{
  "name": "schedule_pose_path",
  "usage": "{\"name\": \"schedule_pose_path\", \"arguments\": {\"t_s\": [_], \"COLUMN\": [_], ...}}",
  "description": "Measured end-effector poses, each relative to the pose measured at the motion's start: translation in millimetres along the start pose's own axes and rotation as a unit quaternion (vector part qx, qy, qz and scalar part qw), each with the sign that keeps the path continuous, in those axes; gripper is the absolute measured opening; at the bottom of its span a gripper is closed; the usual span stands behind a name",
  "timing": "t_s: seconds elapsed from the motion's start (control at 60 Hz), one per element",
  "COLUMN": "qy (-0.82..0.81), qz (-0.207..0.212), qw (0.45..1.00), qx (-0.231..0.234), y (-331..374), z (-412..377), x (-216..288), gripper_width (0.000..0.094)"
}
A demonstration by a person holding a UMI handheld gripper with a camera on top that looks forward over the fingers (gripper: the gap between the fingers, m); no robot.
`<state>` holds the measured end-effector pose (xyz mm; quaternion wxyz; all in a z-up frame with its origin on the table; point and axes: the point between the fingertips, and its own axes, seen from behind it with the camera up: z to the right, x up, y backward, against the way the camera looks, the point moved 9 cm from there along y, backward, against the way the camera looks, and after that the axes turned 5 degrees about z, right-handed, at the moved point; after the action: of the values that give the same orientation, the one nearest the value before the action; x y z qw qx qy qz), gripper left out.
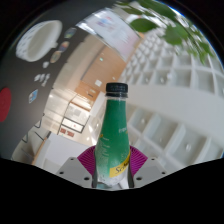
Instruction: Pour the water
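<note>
Clearly the green bottle [115,135] is already in hand: the gripper [113,168] has its jaws closed in on the lower body, a magenta pad [87,160] pressed against each side, so the opening is just the width of the bottle. The bottle stands lengthwise between the fingers and reaches up ahead of them, its black cap [117,89] at the far end. That cap looks to be on, which matters for any pouring.

No table or other support shows under the bottle, and the room behind leans hard to one side: a white lattice wall [175,90], some foliage [165,25] and a tilted interior. My reading is that the bottle is lifted and being carried or tipped. No cup or other receiving vessel is in view, so where the water should go cannot be told.

To do this step well, keep the grip firm and low on the body so the smooth plastic cannot slide as the weight shifts. Bring the mouth over the vessel first, then tilt slowly about the neck, watching for the first trickle. If the cap really is sealed, it must come off before anything will flow.
</note>
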<state>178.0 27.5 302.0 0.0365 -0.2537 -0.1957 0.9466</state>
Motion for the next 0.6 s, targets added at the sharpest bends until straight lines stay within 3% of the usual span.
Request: {"name": "schedule_pose_path", "arguments": {"t_s": [0.117, 0.233, 0.483, 0.6], "qy": [0.100, 0.154, 0.120, -0.054], "qz": [0.074, 0.138, 0.108, 0.056], "qw": [0.992, 0.978, 0.986, 0.997], "qx": [0.036, 0.030, 0.034, 0.029], "y": [8.0, 28.9, 24.0, 13.9], "z": [-41.8, -64.2, -65.3, -38.7], "x": [46.6, 84.2, 50.6, 13.6], "gripper_width": [0.0415, 0.0412, 0.0414, 0.0411]}}
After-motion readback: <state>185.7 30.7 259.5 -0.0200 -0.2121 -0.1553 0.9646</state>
